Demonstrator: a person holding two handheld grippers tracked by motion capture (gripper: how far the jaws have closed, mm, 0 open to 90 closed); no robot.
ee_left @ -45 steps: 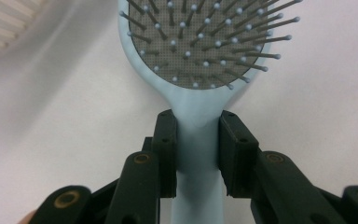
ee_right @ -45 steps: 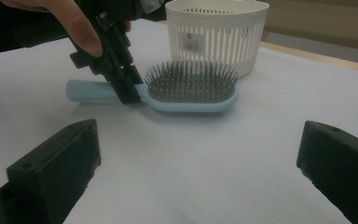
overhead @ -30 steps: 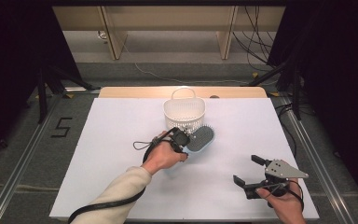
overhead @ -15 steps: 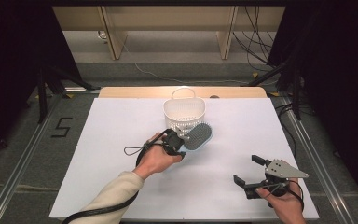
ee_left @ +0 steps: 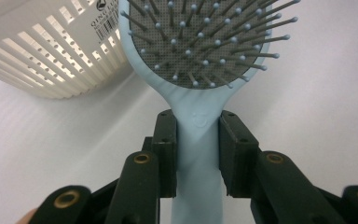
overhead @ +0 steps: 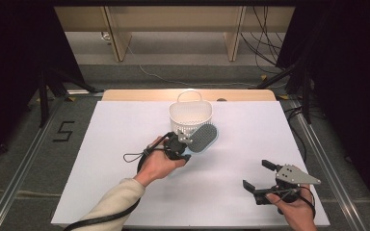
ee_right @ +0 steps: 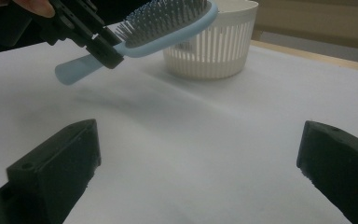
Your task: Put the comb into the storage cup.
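Hairbrush [ee_left: 200,56], pale-blue plastic with grey bristled oval pad, pinched at its handle by left hand-held gripper [ee_left: 196,149] beside slotted white basket [overhead: 191,115].

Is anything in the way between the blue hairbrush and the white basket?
Nothing visible blocks it. The light blue plastic hairbrush, clamped by its handle in the left gripper, is lifted off the white table with its head right beside the white slotted plastic basket. Only the basket's own wall lies between brush and opening.
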